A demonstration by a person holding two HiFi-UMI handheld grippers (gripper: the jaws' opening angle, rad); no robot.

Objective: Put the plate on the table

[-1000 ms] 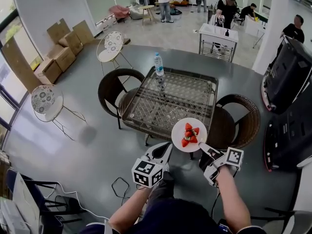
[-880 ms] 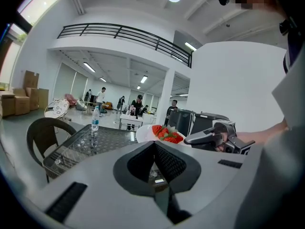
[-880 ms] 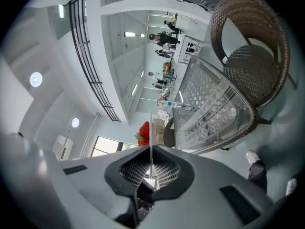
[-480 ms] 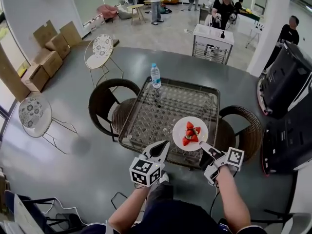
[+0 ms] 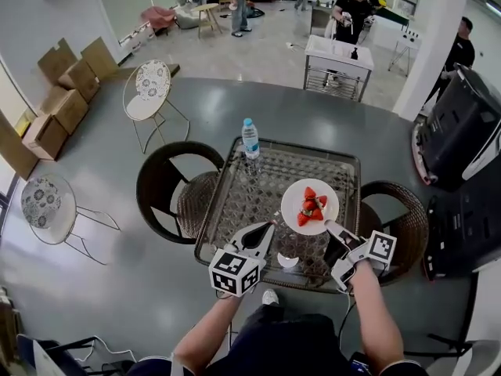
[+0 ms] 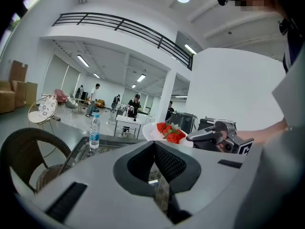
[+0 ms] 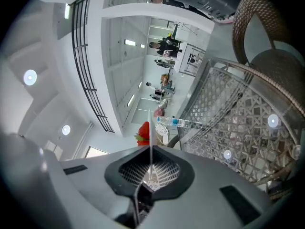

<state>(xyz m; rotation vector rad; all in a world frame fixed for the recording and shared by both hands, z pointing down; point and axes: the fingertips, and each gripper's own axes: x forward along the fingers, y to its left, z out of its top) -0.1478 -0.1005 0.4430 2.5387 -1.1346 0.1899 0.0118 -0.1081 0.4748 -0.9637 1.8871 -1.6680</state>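
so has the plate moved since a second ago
Yes. In the head view the plate, held by the right gripper, went forward from the near edge of the table to over its top, nearer the water bottle.

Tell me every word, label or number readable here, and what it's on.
None can be read.
Label on the water bottle: too small to read.
On the cubes of the left gripper and right gripper: black-and-white square patterns, no letters.
The plate in the right gripper: no print.
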